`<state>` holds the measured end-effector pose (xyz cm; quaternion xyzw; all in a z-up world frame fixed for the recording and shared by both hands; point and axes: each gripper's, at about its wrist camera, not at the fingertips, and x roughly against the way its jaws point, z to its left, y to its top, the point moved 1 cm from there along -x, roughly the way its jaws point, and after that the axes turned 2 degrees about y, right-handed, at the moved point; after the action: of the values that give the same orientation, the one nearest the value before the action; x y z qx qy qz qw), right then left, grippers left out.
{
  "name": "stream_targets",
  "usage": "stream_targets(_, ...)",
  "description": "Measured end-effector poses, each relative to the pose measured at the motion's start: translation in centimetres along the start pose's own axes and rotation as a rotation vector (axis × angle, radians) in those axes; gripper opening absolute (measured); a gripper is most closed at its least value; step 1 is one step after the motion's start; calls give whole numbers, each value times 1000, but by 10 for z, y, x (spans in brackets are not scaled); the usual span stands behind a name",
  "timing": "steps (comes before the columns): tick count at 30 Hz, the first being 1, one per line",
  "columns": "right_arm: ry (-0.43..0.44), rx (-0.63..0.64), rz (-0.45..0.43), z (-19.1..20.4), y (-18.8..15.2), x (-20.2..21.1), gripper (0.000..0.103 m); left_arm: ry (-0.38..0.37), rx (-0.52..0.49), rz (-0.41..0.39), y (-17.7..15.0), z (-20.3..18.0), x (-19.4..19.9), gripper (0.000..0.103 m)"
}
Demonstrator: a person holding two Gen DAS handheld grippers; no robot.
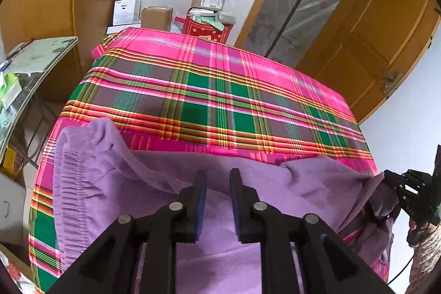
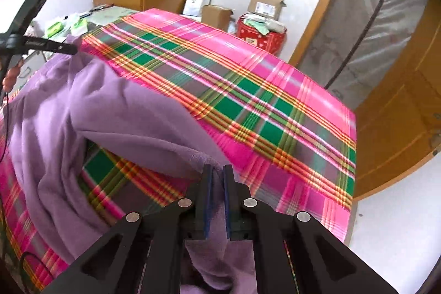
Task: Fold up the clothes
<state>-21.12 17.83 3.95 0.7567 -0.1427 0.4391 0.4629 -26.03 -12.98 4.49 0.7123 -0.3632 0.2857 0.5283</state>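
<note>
Lift-and-fold step under way: right gripper (image 2: 217, 200) pinches a corner of the purple garment (image 1: 115, 183), raised off the plaid-covered table (image 1: 209, 90) at its near edge. Left gripper (image 1: 217, 204) gapes over cloth, gripping nothing. Next, it needs a hold before carrying over.

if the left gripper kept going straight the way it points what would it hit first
Most likely the purple garment: the left gripper points steeply down with its jaws apart and the fleece lying right ahead of them. Past that fold is the plaid sheet. How much gap remains before the cloth is unclear.
</note>
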Motion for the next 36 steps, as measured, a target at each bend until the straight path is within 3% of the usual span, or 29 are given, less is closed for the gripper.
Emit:
stream_targets(5, -32, -22, -26, -14, 11, -3, 8, 37, 2, -13, 1, 11, 5, 24)
stream_targets(10, -54, -38, -23, -25, 23, -17, 8, 88, -122, -32, 1, 16, 14, 31)
stream_targets(14, -66, -48, -17, -32, 31, -29, 8, 161, -277, -43, -1, 15, 15, 34)
stream_targets(16, -67, -55, -9, -35, 33, -33, 8, 161, -371, -51, -5, 4, 15, 34)
stream_targets(21, -77, -48, 7, -39, 41, -41, 8, 186, -714, -86, -23, -33, 10, 34)
stream_targets(23, -83, -46, 12, -40, 44, -44, 8, 180, -776, -69, -25, -42, 3, 34)
stream_targets(28, -90, -39, 20, -44, 50, -47, 8, 202, -880, -33, -29, -55, -20, 34)
stream_targets(34, -99, -24, 28, -47, 54, -50, 8, 216, -936, -14, -24, -61, -40, 34)
stream_targets(35, -104, -24, 27, -48, 55, -50, 8, 206, -943, -10, -24, -61, -41, 31)
stream_targets(36, -106, -23, 28, -48, 56, -52, 8, 194, -952, -6, -24, -62, -43, 20)
